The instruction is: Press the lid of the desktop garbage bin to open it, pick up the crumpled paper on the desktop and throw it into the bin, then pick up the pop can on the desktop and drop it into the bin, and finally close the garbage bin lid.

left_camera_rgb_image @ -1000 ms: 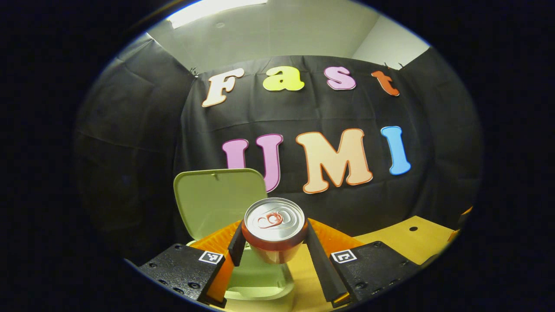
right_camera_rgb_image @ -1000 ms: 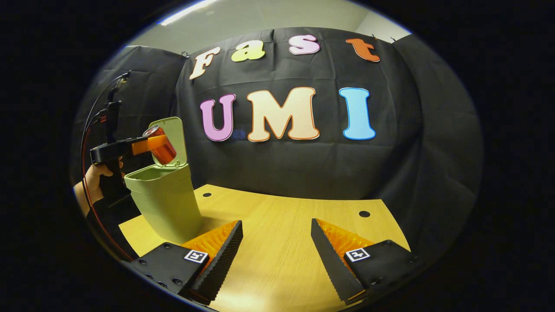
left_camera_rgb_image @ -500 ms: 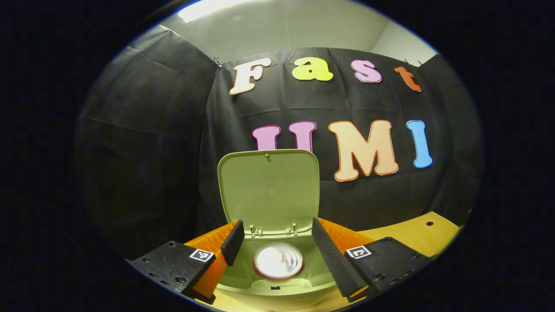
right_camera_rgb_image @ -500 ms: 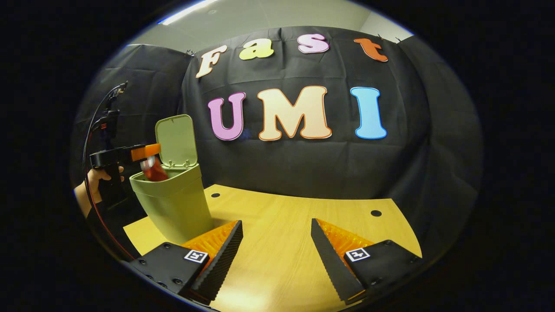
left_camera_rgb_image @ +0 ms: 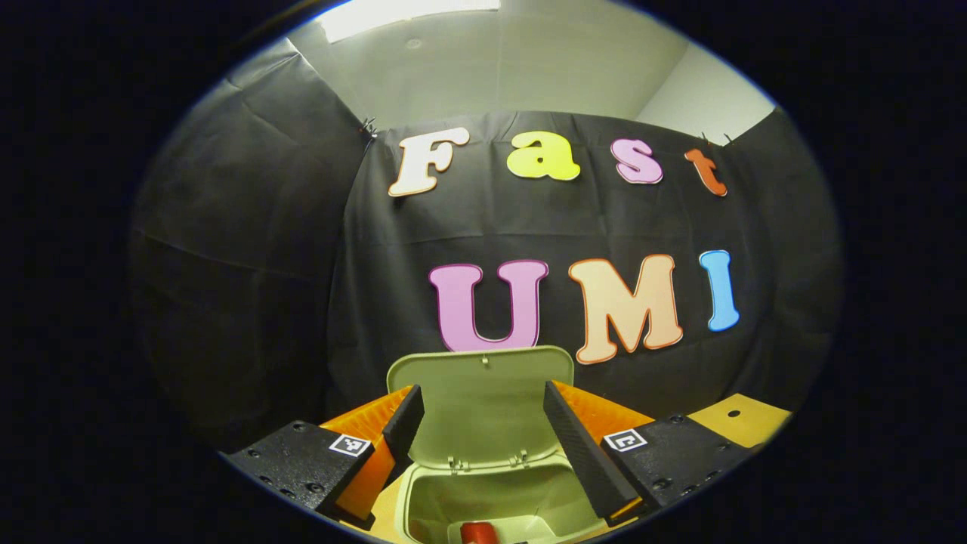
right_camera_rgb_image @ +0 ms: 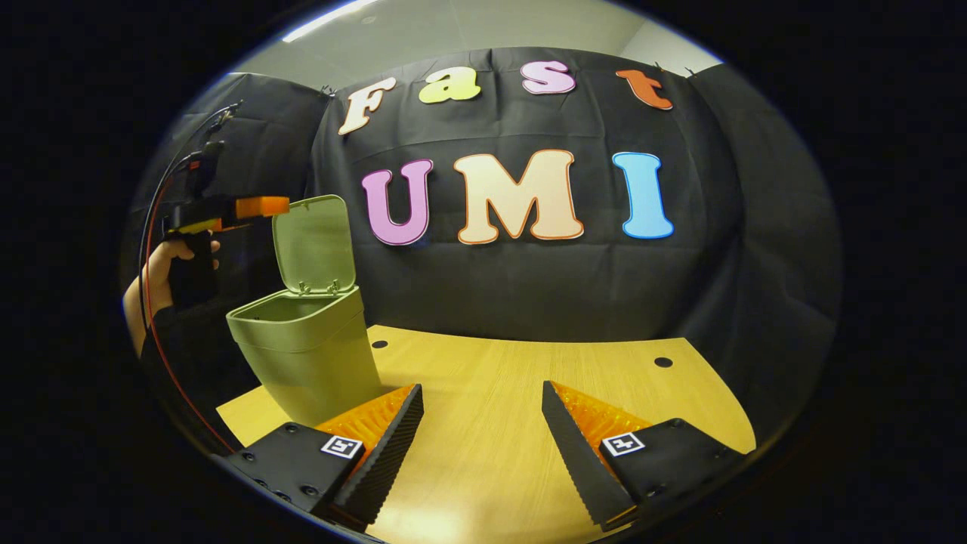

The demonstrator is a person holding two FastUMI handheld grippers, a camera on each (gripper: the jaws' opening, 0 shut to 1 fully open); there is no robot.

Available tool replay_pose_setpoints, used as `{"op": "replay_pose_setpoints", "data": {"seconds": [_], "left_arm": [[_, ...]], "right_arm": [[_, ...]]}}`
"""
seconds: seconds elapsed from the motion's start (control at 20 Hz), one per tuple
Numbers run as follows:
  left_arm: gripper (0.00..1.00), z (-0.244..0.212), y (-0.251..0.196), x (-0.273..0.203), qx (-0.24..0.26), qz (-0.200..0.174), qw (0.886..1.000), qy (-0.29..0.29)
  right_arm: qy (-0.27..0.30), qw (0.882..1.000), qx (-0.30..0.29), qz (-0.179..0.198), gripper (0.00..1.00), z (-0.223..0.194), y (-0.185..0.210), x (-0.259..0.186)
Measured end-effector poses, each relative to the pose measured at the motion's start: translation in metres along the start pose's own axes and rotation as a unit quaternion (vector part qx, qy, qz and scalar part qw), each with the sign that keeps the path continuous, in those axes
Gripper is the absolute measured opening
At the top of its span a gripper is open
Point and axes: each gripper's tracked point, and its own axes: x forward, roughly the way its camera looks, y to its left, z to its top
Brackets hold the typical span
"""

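Left gripper (left_camera_rgb_image: 483,438) — jaws spread wide, nothing between them; held above the bin, looking down over its mouth; seen also in the right gripper view, up beside the lid, in a person's hand (right_camera_rgb_image: 155,276)

Right gripper (right_camera_rgb_image: 482,438) — jaws wide apart, holding nothing; low over the pale wooden desktop (right_camera_rgb_image: 529,378), well apart from the bin

Red pop can (left_camera_rgb_image: 477,533) — lying inside the bin, only its upper part visible at the lower edge of the left gripper view

Crumpled paper — cannot be made out; judged to be in the bin under or beside the can, since the desktop in sight carries none

Olive-green plastic desktop garbage bin (right_camera_rgb_image: 306,359) — standing upright near the left corner of the desktop

Hinged olive-green lid (left_camera_rgb_image: 483,408) — raised nearly upright at the bin's far rim, still open

Judgement: only closing the lid remains

Risks: a push from the front would drive the lid farther back or tip the light bin — it needs pressing from behind and above; a hard or off-centre press may slide the bin toward the desktop edge; if the can stands tall, the lid might not latch
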Motion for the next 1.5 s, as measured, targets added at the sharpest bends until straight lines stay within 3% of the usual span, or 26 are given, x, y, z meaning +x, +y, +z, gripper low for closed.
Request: {"op": "replay_pose_setpoints", "data": {"seconds": [0.05, 0.35, 0.7, 1.0, 1.5], "left_arm": [[0.96, 0.007, 0.003, 0.006, -0.002, -0.005, 1.0, -0.005], [0.99, 0.041, 0.006, 0.053, -0.003, -0.033, 0.999, -0.025], [0.95, 0.017, 0.024, 0.101, -0.026, -0.025, 0.999, 0.013], [0.96, 0.003, 0.019, 0.091, -0.029, -0.032, 0.998, 0.037], [0.96, -0.011, 0.006, 0.028, -0.021, -0.003, 0.998, 0.059]], "right_arm": [[0.001, 1.0, 0.002, -0.006, 0.99, -0.002, 0.003, 0.001], [0.001, 0.999, 0.015, -0.028, 0.99, -0.004, 0.018, 0.007], [0.01, 0.999, 0.008, -0.051, 0.99, -0.012, 0.003, 0.0], [0.015, 0.998, 0.019, -0.05, 0.99, -0.009, -0.011, 0.0], [0.023, 0.999, -0.006, 0.021, 0.96, -0.002, -0.018, 0.0]]}}
